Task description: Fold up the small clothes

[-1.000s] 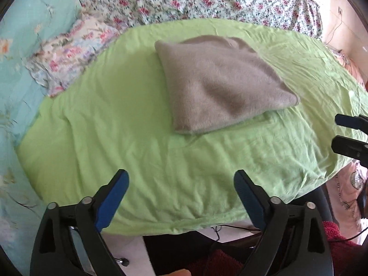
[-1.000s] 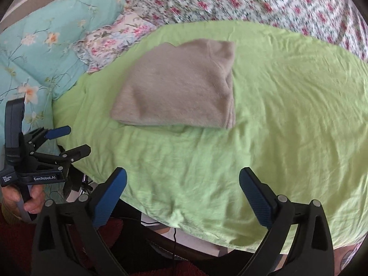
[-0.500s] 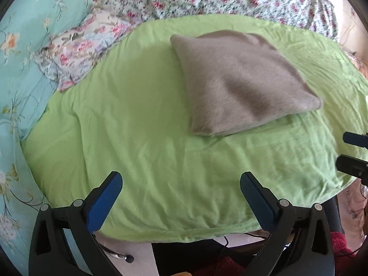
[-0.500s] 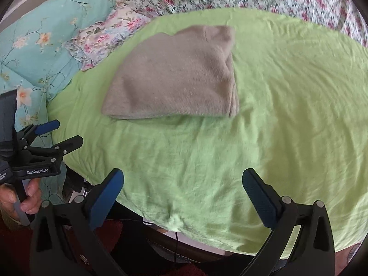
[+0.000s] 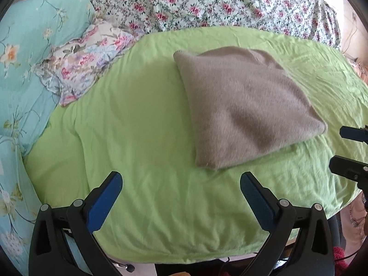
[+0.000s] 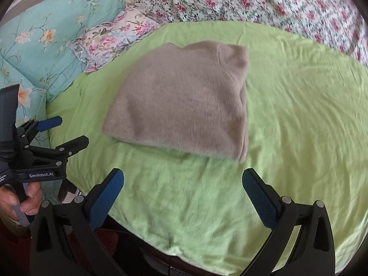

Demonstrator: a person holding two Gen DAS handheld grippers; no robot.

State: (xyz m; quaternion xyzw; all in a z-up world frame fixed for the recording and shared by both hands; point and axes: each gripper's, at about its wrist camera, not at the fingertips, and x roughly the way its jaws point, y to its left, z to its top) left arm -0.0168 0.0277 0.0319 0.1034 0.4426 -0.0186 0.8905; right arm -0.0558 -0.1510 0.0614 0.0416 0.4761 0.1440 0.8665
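A grey-brown fuzzy garment (image 5: 243,105) lies folded into a flat, roughly square stack on a lime-green sheet (image 5: 142,138). It also shows in the right wrist view (image 6: 184,99). My left gripper (image 5: 181,184) is open and empty over the sheet's near edge, short of the garment's near corner. My right gripper (image 6: 182,181) is open and empty, just short of the garment's near edge. The left gripper shows in the right wrist view (image 6: 66,131) at the far left, open. The right gripper's fingers (image 5: 352,149) show at the left wrist view's right edge.
A small floral pillow (image 5: 85,66) and a teal floral quilt (image 5: 25,69) lie left of the sheet. A pink-flowered bedspread (image 5: 207,2) runs behind it. The bed's edge and dark floor are below the grippers.
Both grippers have moved forward toward the garment, which now looks larger and nearer in both views. Both stay open and empty. The garment has not moved.
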